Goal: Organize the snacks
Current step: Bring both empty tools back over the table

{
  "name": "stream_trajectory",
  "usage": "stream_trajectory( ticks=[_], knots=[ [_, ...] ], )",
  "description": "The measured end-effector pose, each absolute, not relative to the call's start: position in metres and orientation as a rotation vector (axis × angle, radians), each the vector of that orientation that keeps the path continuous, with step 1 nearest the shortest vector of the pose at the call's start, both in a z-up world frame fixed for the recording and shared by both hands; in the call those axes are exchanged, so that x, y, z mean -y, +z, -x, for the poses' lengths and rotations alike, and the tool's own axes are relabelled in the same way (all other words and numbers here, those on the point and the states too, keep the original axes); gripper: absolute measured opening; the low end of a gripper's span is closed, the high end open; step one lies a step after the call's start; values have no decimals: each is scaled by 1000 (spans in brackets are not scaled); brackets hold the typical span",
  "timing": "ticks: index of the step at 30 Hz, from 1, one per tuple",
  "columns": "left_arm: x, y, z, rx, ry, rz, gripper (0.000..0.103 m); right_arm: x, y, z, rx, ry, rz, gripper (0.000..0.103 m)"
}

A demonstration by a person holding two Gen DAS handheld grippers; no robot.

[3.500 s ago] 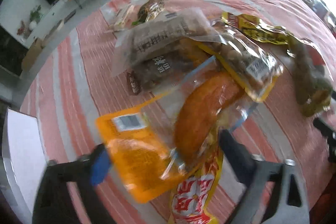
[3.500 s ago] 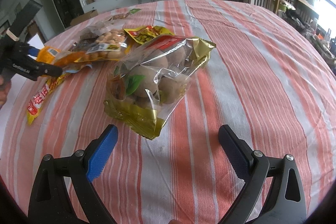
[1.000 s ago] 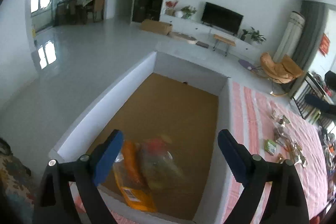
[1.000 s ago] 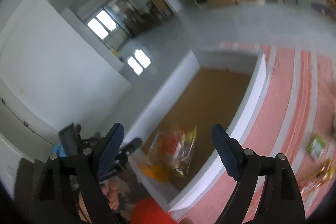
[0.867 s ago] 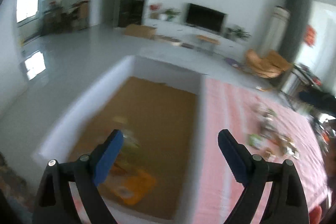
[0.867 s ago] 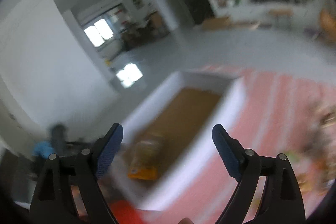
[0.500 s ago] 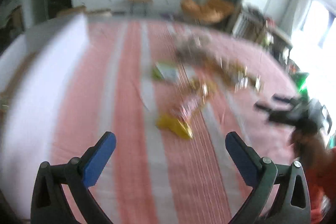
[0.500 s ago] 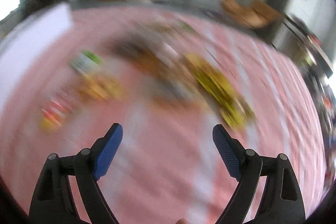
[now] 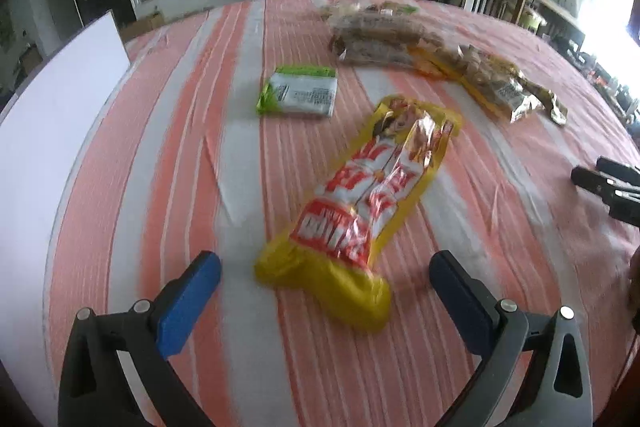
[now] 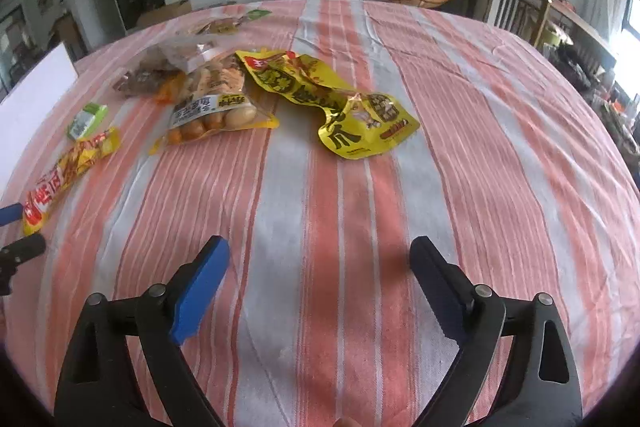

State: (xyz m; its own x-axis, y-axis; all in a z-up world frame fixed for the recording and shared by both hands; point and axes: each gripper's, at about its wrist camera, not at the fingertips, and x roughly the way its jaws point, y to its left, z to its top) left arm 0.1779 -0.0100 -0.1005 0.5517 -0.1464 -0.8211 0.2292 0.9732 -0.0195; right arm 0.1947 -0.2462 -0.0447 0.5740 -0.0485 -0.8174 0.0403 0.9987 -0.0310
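A long yellow-and-red snack packet (image 9: 372,195) lies on the striped tablecloth (image 9: 192,155). Its near yellow end sits between the fingers of my left gripper (image 9: 322,267), which is open with the pads clear of it. Beyond it lie a green-and-white packet (image 9: 298,91) and clear bags of brown snacks (image 9: 380,39). My right gripper (image 10: 320,251) hangs over bare cloth with its jaws opening and nothing between them. Ahead of it are a crumpled yellow bag (image 10: 332,99) and a clear bag of pale round snacks (image 10: 212,107). The yellow-and-red packet (image 10: 68,171) shows far left there.
A white box wall (image 9: 52,131) stands along the table's left edge. The right gripper (image 9: 600,173) shows at the right edge of the left wrist view. Chairs, a TV console and a wooden table stand beyond the table. Bare striped cloth (image 10: 480,147) spreads to the right.
Both grippers have swung away from the white box, where snack packets lay on its brown floor, and come down over the table. Both are empty; the left jaws stand wider.
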Motion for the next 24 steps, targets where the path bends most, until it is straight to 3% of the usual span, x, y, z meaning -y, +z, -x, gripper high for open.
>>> stream_trajectory(
  ticks=[24],
  knots=[
    [10, -102, -180, -957, -226, -93, 103, 244, -44, -191, -959, -58, 11, 96]
  ],
)
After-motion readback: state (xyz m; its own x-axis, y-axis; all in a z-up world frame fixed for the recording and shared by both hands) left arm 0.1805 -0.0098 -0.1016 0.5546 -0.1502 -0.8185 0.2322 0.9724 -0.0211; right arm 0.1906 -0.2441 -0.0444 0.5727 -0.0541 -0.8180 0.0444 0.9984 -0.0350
